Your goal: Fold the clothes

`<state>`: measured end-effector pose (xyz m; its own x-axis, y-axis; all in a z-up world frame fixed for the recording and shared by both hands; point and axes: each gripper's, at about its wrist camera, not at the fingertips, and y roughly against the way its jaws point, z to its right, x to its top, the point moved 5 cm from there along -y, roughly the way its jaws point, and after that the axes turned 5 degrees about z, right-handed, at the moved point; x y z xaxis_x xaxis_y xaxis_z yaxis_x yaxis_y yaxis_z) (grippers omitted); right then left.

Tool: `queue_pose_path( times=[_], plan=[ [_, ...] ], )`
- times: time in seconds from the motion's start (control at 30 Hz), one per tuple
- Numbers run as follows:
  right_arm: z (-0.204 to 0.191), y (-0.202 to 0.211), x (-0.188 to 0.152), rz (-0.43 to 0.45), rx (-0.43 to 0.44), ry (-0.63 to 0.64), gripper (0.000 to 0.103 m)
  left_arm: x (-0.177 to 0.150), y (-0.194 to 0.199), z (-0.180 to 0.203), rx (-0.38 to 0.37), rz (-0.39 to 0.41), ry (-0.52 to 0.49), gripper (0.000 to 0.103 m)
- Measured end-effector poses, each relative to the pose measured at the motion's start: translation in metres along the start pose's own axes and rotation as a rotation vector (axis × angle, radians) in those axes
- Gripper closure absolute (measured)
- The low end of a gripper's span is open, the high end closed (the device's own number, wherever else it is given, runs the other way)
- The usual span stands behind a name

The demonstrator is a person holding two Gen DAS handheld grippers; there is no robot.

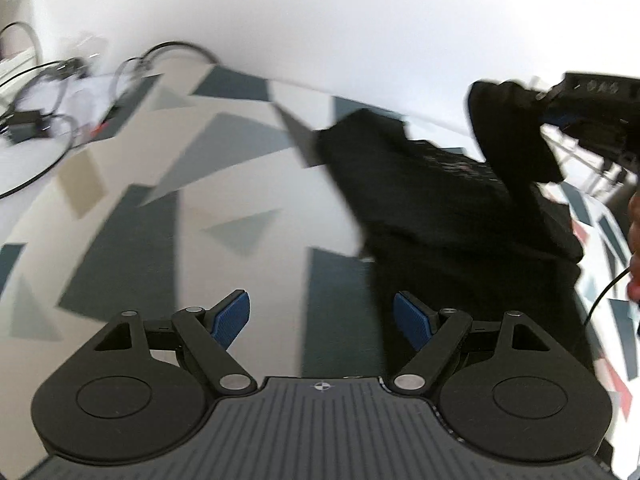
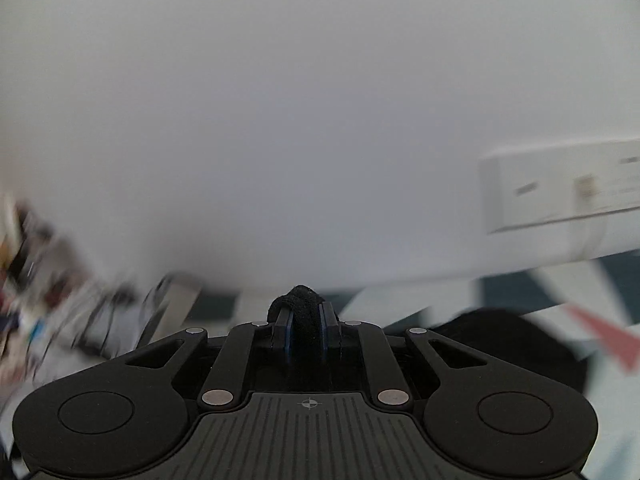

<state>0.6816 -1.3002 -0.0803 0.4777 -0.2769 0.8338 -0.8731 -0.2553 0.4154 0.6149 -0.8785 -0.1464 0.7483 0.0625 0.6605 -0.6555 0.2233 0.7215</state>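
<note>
A black garment (image 1: 432, 200) lies on the patterned table cover (image 1: 208, 168), spread across the right half of the left wrist view. One end of it is lifted at the upper right, where my right gripper (image 1: 560, 114) pinches it. In the right wrist view my right gripper (image 2: 307, 312) is shut on a fold of the black garment (image 2: 304, 300) that sticks up between the blue pads. More of the cloth hangs low to the right (image 2: 500, 344). My left gripper (image 1: 321, 316) is open above the cover, its blue pads (image 1: 232, 320) wide apart with nothing between them, just left of the garment's near edge.
Black cables (image 1: 44, 120) and small devices lie at the table's far left corner. A white wall runs behind the table. A white socket panel (image 2: 560, 188) sits on the wall at right. A person's hand (image 1: 634, 248) shows at the right edge. Blurred clutter (image 2: 36, 300) lies at far left.
</note>
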Motion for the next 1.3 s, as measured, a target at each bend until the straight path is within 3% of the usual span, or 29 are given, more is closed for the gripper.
queue_pose_path(
  times=[0.1, 0.23, 0.33, 0.53, 0.63, 0.77, 0.8, 0.83, 0.87, 0.9, 1.0, 1.1, 1.17, 1.23, 1.3],
  plan=[
    [-0.019, -0.024, -0.028, -0.099, 0.036, 0.008, 0.086, -0.002, -0.002, -0.013, 0.023, -0.011, 0.02, 0.022],
    [-0.025, -0.029, -0.053, -0.23, -0.003, 0.038, 0.066, 0.003, -0.008, -0.013, 0.016, 0.001, 0.002, 0.022],
    [-0.003, -0.004, -0.043, -0.192, -0.018, 0.007, 0.049, 0.012, -0.017, 0.003, -0.007, 0.023, -0.061, 0.022],
    [0.053, 0.058, -0.029, -0.119, -0.072, -0.092, 0.046, 0.032, -0.037, 0.048, -0.104, 0.053, -0.16, 0.017],
    [0.083, 0.077, -0.033, -0.098, -0.142, -0.148, 0.046, 0.04, -0.049, 0.076, -0.103, 0.097, -0.295, 0.017],
    [0.129, 0.098, -0.046, -0.07, -0.243, -0.306, 0.046, 0.032, -0.069, 0.112, -0.055, 0.157, -0.635, 0.017],
    [0.14, 0.1, -0.05, -0.068, -0.259, -0.35, 0.046, 0.028, -0.072, 0.118, -0.06, 0.165, -0.696, 0.022],
    [0.151, 0.101, -0.053, -0.066, -0.275, -0.395, 0.046, 0.024, -0.074, 0.123, -0.073, 0.168, -0.737, 0.049],
    [0.159, 0.102, -0.055, -0.063, -0.282, -0.437, 0.046, 0.021, -0.076, 0.125, -0.085, 0.157, -0.758, 0.068],
    [0.167, 0.102, -0.055, -0.052, -0.287, -0.475, 0.046, 0.022, -0.076, 0.126, -0.097, 0.136, -0.748, 0.088],
    [0.185, 0.099, -0.05, -0.019, -0.3, -0.546, 0.046, 0.044, -0.058, 0.106, -0.151, 0.164, -0.56, 0.089],
    [0.194, 0.09, -0.042, 0.006, -0.304, -0.548, 0.047, 0.072, -0.042, 0.068, -0.105, 0.237, -0.318, 0.089],
    [0.198, 0.082, -0.037, 0.013, -0.308, -0.536, 0.047, 0.079, -0.048, 0.043, -0.064, 0.216, -0.192, 0.089],
    [0.2, 0.071, -0.033, 0.011, -0.318, -0.519, 0.047, 0.076, -0.057, 0.024, -0.001, 0.182, -0.131, 0.088],
    [0.203, 0.061, -0.031, 0.005, -0.326, -0.503, 0.047, 0.069, -0.067, 0.014, 0.015, 0.126, -0.092, 0.087]
  ],
)
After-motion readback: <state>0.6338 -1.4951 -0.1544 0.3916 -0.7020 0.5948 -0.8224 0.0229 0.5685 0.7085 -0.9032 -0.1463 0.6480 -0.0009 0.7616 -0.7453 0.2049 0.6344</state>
